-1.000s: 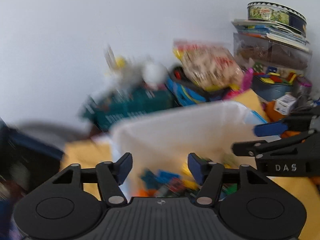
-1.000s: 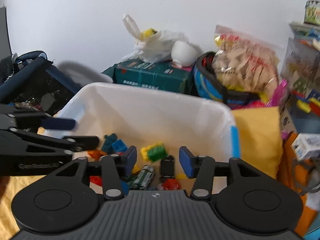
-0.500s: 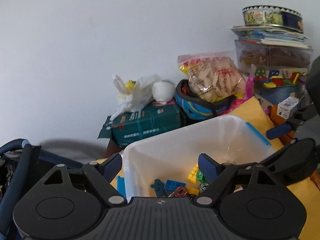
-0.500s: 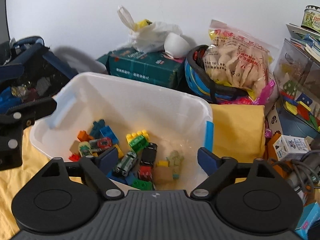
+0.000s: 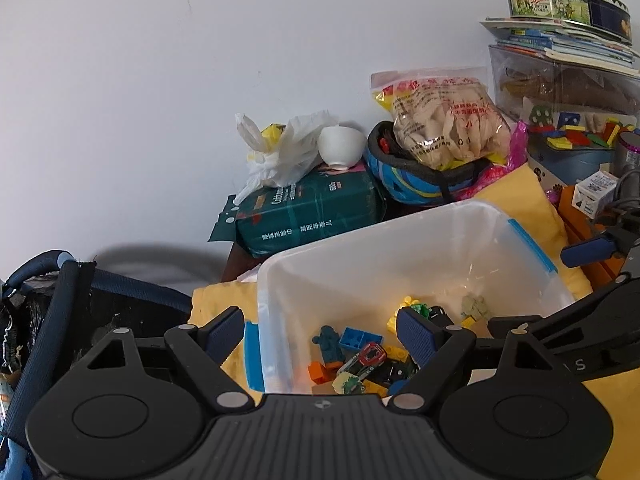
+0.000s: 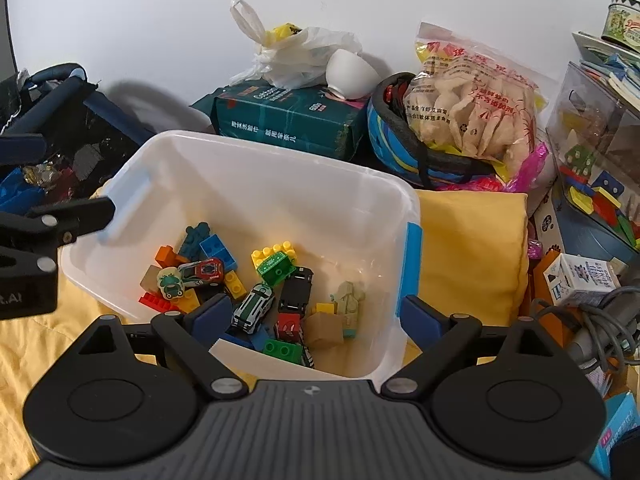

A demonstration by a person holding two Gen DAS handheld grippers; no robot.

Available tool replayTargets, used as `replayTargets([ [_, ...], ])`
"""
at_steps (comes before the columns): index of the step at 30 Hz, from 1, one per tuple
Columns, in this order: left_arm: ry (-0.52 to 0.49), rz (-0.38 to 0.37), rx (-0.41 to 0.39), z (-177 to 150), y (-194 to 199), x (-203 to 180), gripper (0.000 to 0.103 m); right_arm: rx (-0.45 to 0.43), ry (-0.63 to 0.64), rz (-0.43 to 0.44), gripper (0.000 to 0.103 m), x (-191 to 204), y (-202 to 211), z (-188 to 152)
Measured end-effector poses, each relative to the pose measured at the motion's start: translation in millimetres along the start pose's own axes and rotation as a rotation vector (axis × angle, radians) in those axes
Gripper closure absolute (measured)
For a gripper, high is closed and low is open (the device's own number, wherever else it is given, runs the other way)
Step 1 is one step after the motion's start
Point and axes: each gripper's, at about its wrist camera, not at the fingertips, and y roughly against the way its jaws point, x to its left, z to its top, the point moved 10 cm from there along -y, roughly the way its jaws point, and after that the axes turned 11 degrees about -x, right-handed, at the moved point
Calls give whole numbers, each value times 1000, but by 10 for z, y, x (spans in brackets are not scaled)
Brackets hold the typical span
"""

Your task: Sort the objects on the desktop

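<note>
A translucent white bin (image 6: 260,184) with blue handles stands on a yellow cloth (image 6: 468,248). It holds several toy bricks and toy cars, among them a red car (image 6: 202,270), a white-green car (image 6: 254,308) and a yellow brick (image 6: 274,252). My right gripper (image 6: 314,316) hangs open over the bin's near right part, nothing between its fingers. My left gripper (image 5: 320,334) is open above the bin's (image 5: 400,264) near left corner, also empty. Each gripper shows at the edge of the other's view.
Behind the bin lie a green tissue pack (image 6: 288,120), a white plastic bag (image 6: 296,56), a white bowl (image 6: 348,74), a blue helmet (image 6: 400,148) and a snack bag (image 6: 472,108). A dark blue bag (image 5: 60,304) stands left. Boxes, books and a tin (image 5: 568,0) pile up right.
Both grippers' jaws have spread wider. The left view has steadied and risen a little, and the right view now looks further down into the bin.
</note>
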Motion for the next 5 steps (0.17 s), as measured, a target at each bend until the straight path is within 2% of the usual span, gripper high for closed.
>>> replayTargets([
  [5,-21,34,-27,33,55,-20,17,-6,-12,0,9,-9,52,-5],
])
